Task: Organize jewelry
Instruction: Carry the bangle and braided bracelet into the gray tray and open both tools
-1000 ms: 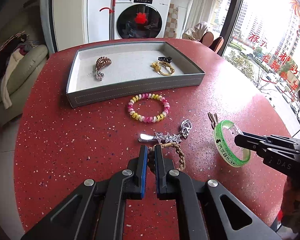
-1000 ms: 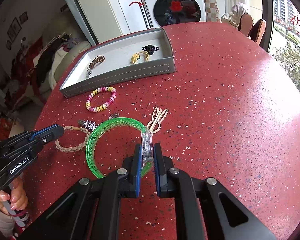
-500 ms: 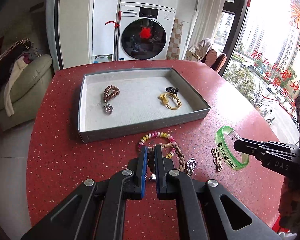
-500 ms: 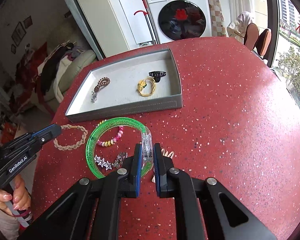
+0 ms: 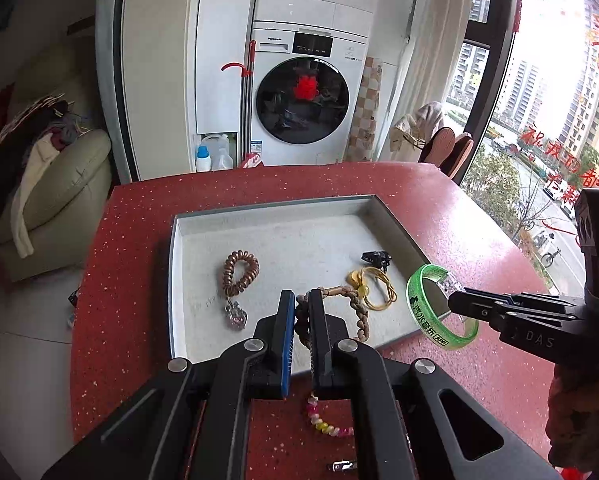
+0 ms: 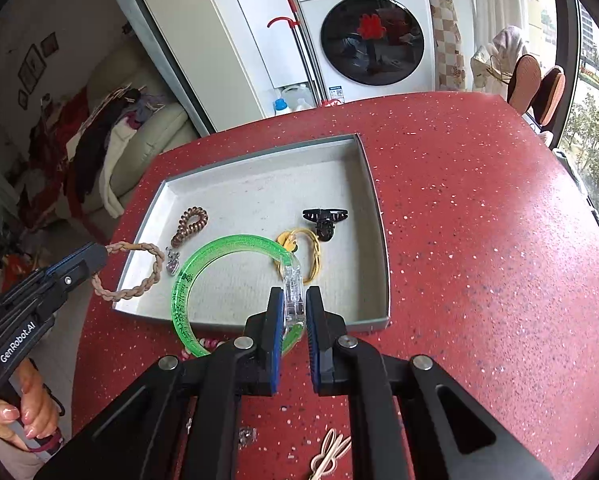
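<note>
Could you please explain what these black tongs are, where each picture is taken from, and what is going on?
There is no robot: a person holds a hand-held gripper in each hand, each carrying a camera looking along its fingers. One picture is the left gripper's view; it is shut on a braided bracelet. The other is the right gripper's view; it is shut on a green bangle. Both hang over a grey tray on a red table, already holding a brown coil tie, yellow tie and black clip.
</note>
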The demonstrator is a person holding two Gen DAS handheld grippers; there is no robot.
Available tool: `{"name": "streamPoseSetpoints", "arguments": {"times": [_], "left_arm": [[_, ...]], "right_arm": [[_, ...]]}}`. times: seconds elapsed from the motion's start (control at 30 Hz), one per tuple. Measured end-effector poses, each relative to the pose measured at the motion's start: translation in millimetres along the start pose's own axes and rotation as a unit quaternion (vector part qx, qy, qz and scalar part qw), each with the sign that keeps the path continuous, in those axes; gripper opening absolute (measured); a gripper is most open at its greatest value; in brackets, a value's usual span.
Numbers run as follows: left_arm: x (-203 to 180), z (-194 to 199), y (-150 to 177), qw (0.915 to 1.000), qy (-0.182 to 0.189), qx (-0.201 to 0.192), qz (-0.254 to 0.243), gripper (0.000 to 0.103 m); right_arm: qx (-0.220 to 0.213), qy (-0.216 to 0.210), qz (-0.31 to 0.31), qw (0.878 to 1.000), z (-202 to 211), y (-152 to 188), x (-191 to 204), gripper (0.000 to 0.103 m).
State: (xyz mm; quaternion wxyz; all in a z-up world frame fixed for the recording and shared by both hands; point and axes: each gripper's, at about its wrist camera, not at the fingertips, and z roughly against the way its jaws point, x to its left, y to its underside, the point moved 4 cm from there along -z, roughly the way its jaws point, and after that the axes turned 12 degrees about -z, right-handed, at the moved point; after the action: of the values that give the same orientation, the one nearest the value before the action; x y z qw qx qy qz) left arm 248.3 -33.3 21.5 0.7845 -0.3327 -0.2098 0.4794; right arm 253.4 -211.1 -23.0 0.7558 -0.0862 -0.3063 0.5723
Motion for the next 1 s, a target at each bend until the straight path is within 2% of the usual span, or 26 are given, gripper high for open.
{"name": "streamPoseSetpoints", "arguments": {"times": [0.2, 0.5, 0.73, 1.0], "left_arm": [[15, -39, -14, 0.9997, -0.010, 0.013, 0.016, 0.026], [16, -92, 2, 0.9983, -0.024, 0.052, 0.007, 0.026], [13, -108, 16, 0.9953, -0.055, 0.077, -0.018, 0.026], [12, -119, 25, 0.9901, -0.081, 0.107, -0.039, 0.026]], "right_arm": [[0.018, 0.019, 0.002, 1.000, -36, -13, 1, 0.012], [0.016, 0.051, 0.019, 0.998, -66, -15, -2, 0.012], [0.013, 0.070, 0.034, 0.997, -76, -9, 0, 0.012], [0.016, 0.064, 0.031, 0.997, -75, -8, 0, 0.017]]}}
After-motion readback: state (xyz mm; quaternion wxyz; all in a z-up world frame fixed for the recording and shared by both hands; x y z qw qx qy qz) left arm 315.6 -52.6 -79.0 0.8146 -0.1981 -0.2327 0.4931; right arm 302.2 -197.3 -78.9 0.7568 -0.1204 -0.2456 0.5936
